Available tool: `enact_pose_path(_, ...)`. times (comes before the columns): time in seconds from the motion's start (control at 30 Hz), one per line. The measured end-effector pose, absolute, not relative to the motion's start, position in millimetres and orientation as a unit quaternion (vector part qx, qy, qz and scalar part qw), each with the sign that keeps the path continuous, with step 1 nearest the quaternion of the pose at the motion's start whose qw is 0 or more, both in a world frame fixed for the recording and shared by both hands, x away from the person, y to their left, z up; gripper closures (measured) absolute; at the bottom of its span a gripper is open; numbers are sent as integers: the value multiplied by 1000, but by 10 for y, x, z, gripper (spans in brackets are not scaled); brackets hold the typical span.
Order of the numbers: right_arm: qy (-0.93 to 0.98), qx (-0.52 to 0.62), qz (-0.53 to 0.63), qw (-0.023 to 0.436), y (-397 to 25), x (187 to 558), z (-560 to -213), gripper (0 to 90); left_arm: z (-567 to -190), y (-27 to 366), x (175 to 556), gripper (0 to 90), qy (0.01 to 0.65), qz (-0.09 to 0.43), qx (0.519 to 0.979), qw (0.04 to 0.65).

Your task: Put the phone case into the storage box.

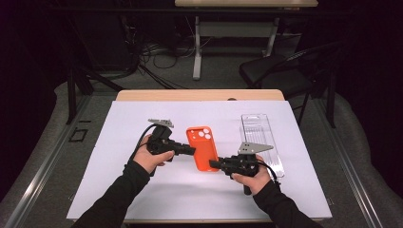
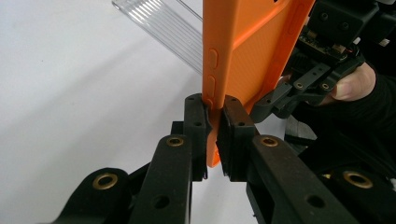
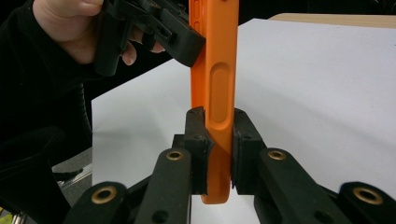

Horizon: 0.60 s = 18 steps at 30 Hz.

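An orange phone case (image 1: 202, 147) is held over the middle of the white desk (image 1: 114, 142), between two grippers. The left gripper (image 1: 192, 151) has its jaws closed on the case's left edge, and the right gripper (image 1: 212, 164) has its jaws closed on the lower right edge. A clear plastic tray (image 1: 259, 130) lies just beside, on the right.

Beyond your wooden table (image 1: 199, 95) with its white mat (image 1: 190, 190) lies grey carpet (image 1: 218, 71), tangled cables (image 1: 157, 52), a black chair (image 1: 285, 71), and another desk (image 1: 247, 4) in dim light.
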State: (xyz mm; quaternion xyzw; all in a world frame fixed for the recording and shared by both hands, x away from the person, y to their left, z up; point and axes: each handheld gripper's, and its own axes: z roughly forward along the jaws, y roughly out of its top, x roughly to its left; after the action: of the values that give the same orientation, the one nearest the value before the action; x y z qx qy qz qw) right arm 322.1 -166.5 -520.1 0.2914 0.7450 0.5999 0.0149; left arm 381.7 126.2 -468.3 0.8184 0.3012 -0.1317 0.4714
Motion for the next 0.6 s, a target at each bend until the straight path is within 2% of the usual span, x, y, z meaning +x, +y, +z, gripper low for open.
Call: enact_pose_path(0.6, 744, 298, 598, 6, -1659, 3220, -5204, 803, -4701, 1274, 3835, 829, 310, -143, 814, 471)
